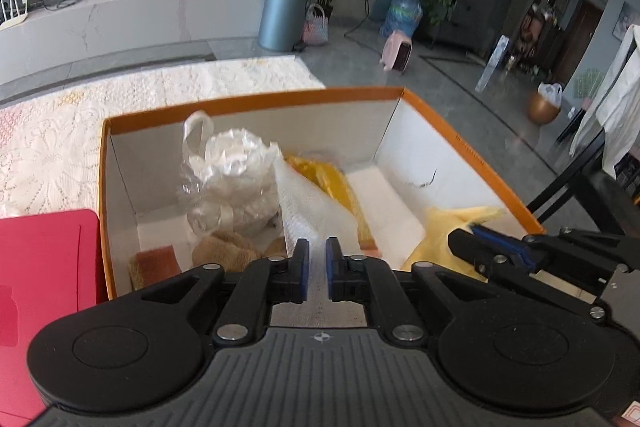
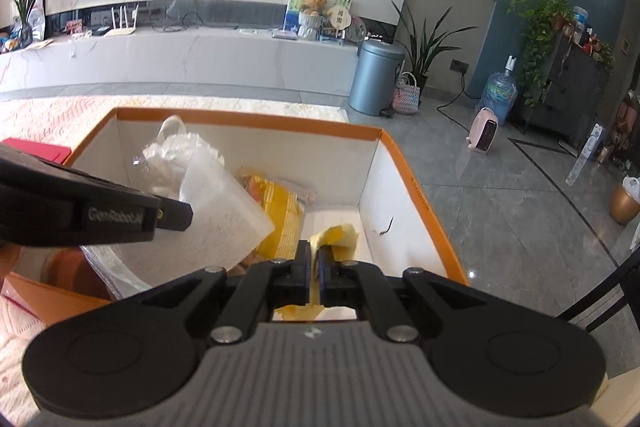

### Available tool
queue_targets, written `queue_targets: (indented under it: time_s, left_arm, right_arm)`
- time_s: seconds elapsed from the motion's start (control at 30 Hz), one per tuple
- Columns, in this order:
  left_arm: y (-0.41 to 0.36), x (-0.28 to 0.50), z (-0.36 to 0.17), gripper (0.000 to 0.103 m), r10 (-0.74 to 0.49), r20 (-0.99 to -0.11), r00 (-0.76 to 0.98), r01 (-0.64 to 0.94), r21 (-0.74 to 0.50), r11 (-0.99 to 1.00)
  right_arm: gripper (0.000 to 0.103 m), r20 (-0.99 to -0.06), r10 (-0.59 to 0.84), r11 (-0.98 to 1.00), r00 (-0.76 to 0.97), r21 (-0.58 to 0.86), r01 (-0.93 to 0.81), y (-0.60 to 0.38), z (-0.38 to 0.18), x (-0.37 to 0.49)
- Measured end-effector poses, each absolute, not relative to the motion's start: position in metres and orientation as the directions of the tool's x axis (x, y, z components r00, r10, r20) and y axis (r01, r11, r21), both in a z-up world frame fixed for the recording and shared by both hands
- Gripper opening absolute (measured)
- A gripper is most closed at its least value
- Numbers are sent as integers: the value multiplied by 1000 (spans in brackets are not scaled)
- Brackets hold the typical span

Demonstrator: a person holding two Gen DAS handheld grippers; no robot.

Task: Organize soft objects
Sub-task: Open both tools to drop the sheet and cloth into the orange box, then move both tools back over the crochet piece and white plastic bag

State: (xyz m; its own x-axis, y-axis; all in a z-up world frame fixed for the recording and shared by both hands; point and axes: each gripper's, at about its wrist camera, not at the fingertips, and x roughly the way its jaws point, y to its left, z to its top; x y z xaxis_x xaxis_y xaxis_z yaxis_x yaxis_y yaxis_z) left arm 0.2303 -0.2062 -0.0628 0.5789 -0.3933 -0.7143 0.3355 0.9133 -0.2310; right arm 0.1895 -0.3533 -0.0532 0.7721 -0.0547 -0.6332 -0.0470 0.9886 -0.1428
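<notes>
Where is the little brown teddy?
The brown teddy lies at the bottom of the orange box, in the near left part in the left wrist view, just under the clear bag of white stuff and beside the left gripper.

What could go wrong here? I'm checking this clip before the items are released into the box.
1. The left gripper holds the white mesh sheet where it leans on the clear plastic bundle; moving it may topple the bundle.
2. The right gripper pinches only an edge of the pale yellow cloth, so it could slip.
3. Both grippers work close together inside the orange-rimmed box and might collide.
</notes>
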Motion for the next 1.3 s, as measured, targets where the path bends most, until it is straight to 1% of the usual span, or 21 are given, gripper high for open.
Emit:
queue_targets:
  time_s: [0.03, 0.07, 0.1, 0.13, 0.17, 0.2, 0.4, 0.43, 0.5, 0.57, 0.63, 0.67, 0.7, 0.77, 0.83, 0.97, 1.07, 1.17, 1.3]
  left_arm:
    - [-206, 229, -61, 12, -391, -714, 581, 334, -229, 914]
    - [-206, 227, -59, 16, -385, -712, 587, 333, -220, 917]
    - [-205, 227, -58, 27, -382, -706, 596, 334, -215, 918]
    - [-204, 225, -55, 41, -384, -698, 605, 333, -216, 918]
    - [-202, 223, -51, 48, -390, -689, 611, 333, -223, 916]
    - [-200, 222, -49, 58, -393, -681, 618, 328, -231, 916]
    - [-186, 210, -20, 71, -378, -618, 689, 306, -224, 925]
    - [-184, 207, -14, 72, -378, -606, 699, 308, -222, 925]
    - [-180, 200, -5, 73, -381, -584, 717, 313, -219, 924]
    - [-174, 194, 4, 73, -390, -565, 727, 317, -227, 921]
    - [-168, 186, 12, 74, -400, -547, 736, 323, -235, 917]
    - [-165, 182, 16, 75, -401, -537, 742, 326, -234, 916]
    - [-163, 177, 20, 76, -400, -528, 749, 329, -228, 916]
    - [-157, 165, 27, 76, -390, -507, 768, 337, -198, 920]
    - [-152, 152, 32, 78, -382, -484, 787, 345, -168, 923]
    - [-140, 130, 40, 78, -359, -444, 821, 337, -130, 932]
    - [-130, 110, 43, 79, -331, -393, 858, 316, -105, 943]
    - [-115, 95, 42, 79, -318, -351, 881, 301, -105, 948]
    - [-92, 79, 35, 80, -280, -338, 898, 259, -108, 960]
  right_arm:
    - [1, -632, -56, 988, 773, -146, -48, -353, -53, 189]
    - [5, -630, -60, 987, 774, -153, -49, -352, -52, 188]
    - [12, -625, -68, 985, 777, -166, -47, -352, -51, 187]
    - [17, -620, -72, 983, 781, -175, -48, -351, -50, 186]
    - [32, -617, -74, 982, 784, -182, -51, -351, -48, 184]
    - [43, -612, -74, 981, 787, -187, -53, -350, -46, 183]
    - [52, -576, -87, 973, 813, -226, -57, -343, -30, 170]
    - [54, -569, -89, 971, 817, -231, -55, -342, -27, 168]
    - [61, -552, -92, 968, 829, -245, -56, -338, -21, 161]
    - [64, -535, -94, 964, 840, -261, -59, -333, -14, 155]
    - [64, -524, -87, 962, 847, -266, -67, -327, -9, 148]
    - [67, -521, -82, 962, 850, -266, -70, -325, -6, 145]
    - [74, -516, -78, 962, 853, -264, -72, -322, -5, 141]
    - [80, -506, -75, 962, 859, -265, -72, -315, -3, 134]
    - [80, -510, -68, 962, 858, -262, -80, -309, -2, 130]
    - [81, -509, -62, 967, 858, -242, -74, -295, -1, 117]
    - [88, -480, -71, 968, 875, -243, -54, -277, -2, 102]
    - [89, -460, -61, 971, 886, -232, -53, -259, -2, 88]
    - [90, -437, -39, 981, 898, -188, -49, -237, -1, 72]
